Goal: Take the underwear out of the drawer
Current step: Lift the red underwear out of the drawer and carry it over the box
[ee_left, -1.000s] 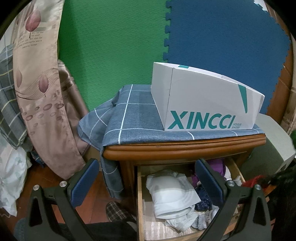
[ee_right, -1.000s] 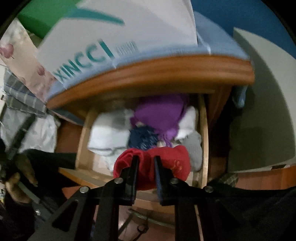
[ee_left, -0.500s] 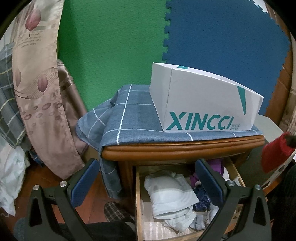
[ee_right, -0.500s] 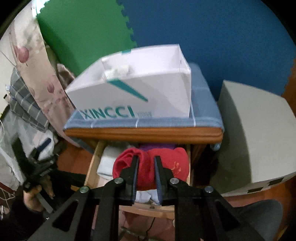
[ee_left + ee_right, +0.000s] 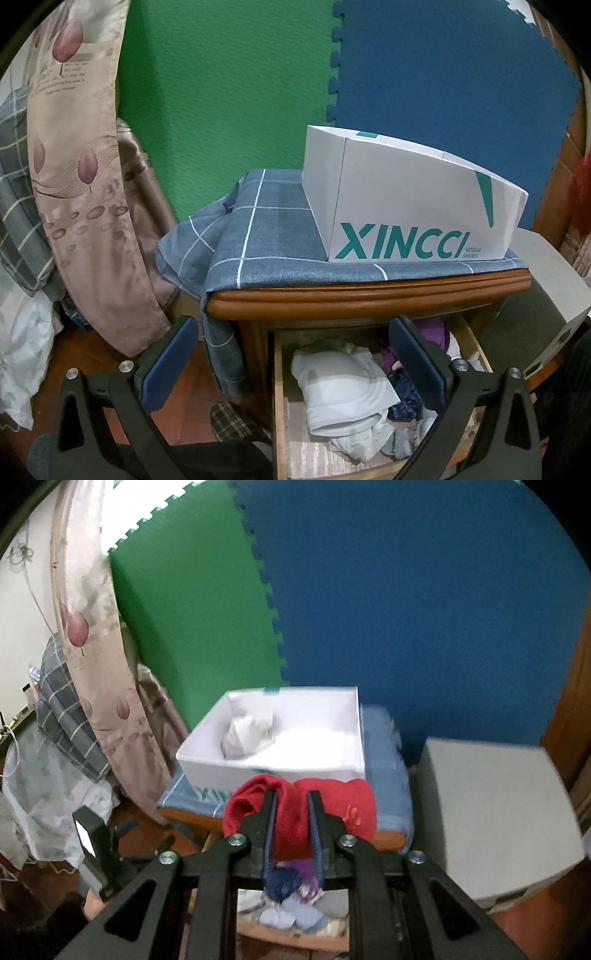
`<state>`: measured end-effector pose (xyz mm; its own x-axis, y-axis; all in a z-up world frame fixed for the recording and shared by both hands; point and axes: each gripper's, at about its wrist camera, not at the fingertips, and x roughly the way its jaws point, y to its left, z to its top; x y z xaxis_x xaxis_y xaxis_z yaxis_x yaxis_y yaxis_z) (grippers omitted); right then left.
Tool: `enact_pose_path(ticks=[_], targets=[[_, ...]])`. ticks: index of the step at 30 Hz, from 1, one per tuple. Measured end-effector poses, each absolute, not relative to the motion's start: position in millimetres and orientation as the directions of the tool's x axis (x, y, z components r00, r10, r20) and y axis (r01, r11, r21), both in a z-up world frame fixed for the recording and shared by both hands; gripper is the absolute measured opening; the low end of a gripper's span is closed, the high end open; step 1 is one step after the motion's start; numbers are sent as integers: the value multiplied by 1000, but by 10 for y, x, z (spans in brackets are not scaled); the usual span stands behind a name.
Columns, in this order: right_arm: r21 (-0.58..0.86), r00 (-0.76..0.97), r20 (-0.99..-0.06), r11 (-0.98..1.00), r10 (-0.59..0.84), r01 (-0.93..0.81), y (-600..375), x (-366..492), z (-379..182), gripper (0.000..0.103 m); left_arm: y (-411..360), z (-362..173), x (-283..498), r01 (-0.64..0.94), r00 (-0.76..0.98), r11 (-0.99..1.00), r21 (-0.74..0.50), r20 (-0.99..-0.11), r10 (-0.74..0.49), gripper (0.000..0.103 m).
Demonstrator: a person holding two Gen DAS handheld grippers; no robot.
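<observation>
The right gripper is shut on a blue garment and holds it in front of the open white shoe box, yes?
Not quite: the garment is red, not blue. The right wrist view shows the right gripper shut on the red garment, in front of the open white shoe box.

This is a bedroom in a home. Straight ahead of the left tool [image 5: 295, 354] stands a wooden nightstand [image 5: 369, 299] draped with a blue checked cloth [image 5: 266, 236], a white shoe box [image 5: 406, 206] on top of it. Just below the tool the nightstand's drawer [image 5: 280, 406] stands open, crammed with folded underwear [image 5: 343, 387] and socks. Off to the tool's left hangs a beige curtain printed with leaves [image 5: 85, 177], beside heaped plaid bedding [image 5: 18, 177]. Behind the nightstand, green [image 5: 221, 92] and blue foam mats [image 5: 443, 74] lean on the wall. A plaid slipper [image 5: 232, 421] lies on the wooden floor [image 5: 103, 354].
</observation>
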<state>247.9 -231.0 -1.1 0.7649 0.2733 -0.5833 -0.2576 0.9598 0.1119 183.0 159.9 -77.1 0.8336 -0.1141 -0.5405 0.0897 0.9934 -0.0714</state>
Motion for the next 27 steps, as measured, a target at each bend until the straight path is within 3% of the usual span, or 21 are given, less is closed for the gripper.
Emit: enact_pose_path(ticks=[14,27], targets=[[10,846,-466,958,258,-287,-1950,2785,789,16,1617,-760,1822,84,835,993,-78,-539,-113,102],[-113,871,-452,957,189,-266,-1424,3482,1025,16,1635,-751,1816,78,836,992,-99,-536,-119,102]])
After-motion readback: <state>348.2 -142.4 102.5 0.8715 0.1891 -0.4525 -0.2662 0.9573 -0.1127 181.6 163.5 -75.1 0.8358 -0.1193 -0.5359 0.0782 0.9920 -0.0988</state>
